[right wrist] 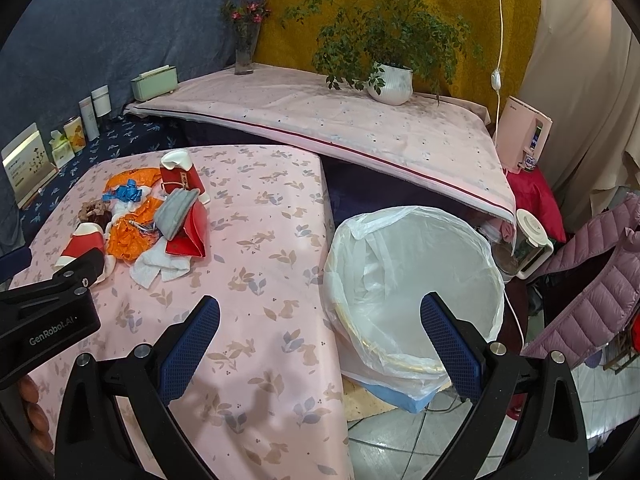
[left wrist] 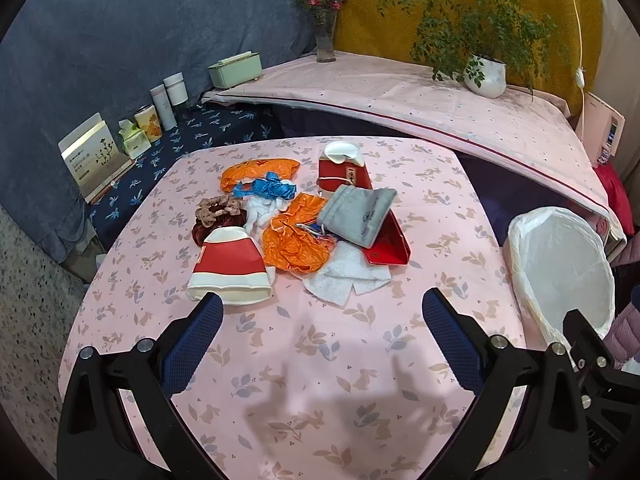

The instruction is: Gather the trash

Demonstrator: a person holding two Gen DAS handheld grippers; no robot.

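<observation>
text: "GenRobot.AI" | on: left claw body | other print: unreadable

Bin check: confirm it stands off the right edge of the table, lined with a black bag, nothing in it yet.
The bag colour is wrong. The bin does stand off the right edge of the table with nothing in it, but its bag is white and see-through, not black. The right wrist view shows this best.

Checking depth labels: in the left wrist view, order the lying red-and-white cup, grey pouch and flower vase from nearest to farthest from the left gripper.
1. Red-and-white cup, just beyond the left gripper's left finger.
2. Grey pouch, mid-pile.
3. Flower vase, back ledge.
</observation>
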